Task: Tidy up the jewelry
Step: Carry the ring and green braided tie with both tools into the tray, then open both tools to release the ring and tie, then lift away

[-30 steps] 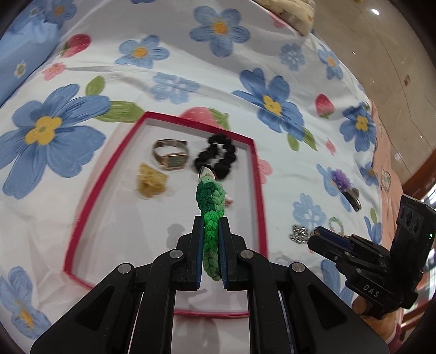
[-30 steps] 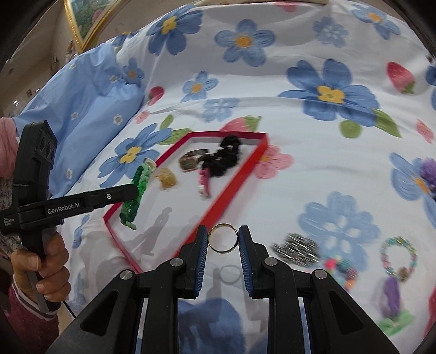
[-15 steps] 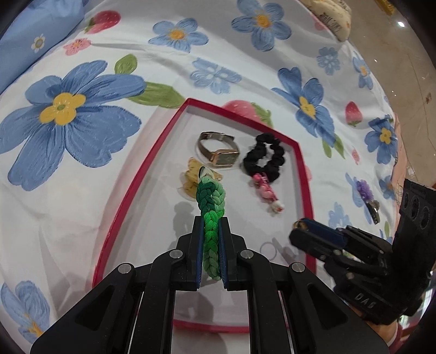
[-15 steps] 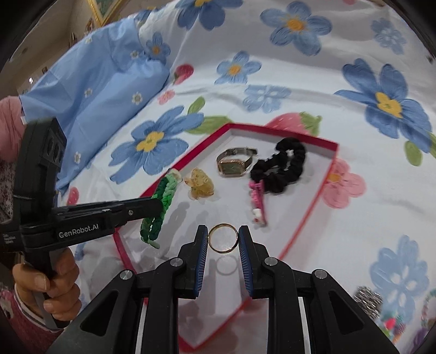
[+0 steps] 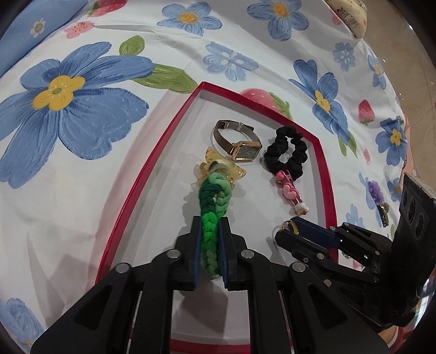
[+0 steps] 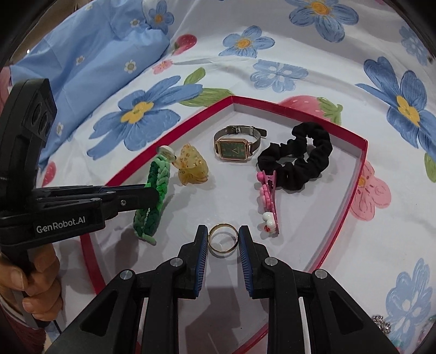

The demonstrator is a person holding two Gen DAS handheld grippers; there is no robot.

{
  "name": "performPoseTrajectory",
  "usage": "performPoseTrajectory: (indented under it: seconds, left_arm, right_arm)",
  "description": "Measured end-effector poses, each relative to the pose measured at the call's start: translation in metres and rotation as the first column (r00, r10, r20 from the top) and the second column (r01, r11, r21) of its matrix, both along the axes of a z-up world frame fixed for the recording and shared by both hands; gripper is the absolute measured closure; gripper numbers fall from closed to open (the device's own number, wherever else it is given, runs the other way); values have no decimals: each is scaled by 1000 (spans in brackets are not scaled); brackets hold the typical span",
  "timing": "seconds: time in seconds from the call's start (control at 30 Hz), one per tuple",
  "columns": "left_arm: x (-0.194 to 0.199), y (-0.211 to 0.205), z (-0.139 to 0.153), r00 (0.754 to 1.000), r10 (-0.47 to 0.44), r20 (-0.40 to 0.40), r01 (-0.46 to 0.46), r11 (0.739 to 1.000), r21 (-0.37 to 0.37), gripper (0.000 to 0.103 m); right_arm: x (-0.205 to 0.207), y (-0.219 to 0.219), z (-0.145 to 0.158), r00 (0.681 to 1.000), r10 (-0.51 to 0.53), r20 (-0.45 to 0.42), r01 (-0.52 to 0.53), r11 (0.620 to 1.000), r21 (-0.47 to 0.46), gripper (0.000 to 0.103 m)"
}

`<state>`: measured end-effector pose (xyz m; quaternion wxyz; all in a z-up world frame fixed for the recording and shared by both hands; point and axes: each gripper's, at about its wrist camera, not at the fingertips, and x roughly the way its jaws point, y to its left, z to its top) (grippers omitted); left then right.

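Note:
A red-rimmed white tray lies on the flowered sheet. My left gripper is shut on a green braided bracelet, held low over the tray's left part. My right gripper is shut on a gold ring, low over the tray's near side. In the tray lie a square watch, a yellow hair claw, a black scrunchie and a pink hair clip.
A blue pillow lies at the far left. More loose pieces lie on the sheet right of the tray: a purple flower clip and a sparkly piece. A cushion sits at the bed's far edge.
Both grippers have moved in over the tray and lower. The ring came from beyond the tray's right rim to above its floor. The bracelet has come down near the hair claw.

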<state>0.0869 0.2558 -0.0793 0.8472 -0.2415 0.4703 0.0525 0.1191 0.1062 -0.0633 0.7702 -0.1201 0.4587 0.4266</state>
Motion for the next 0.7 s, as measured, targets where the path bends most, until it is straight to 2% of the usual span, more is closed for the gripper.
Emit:
performPoseTrajectory:
  seconds: [0.1,0.53,0.7]
  left_arm:
    - [0,-1,-2,1000,-1,-8,1,1000,9,90]
    - [-3,0,0,1000,14,-10,-14,1000,9,89]
    - [-6,0,7,1000,21,1,-21,1000,11,81]
  right_arm:
    - [-1,3,-2,1000,19,13,-19,1000,-25,79]
    - [1,4,-2,1000,24,9,-24,999,-29,79]
    - [0,-1,3,1000,5,-6,-5,1000,11,78]
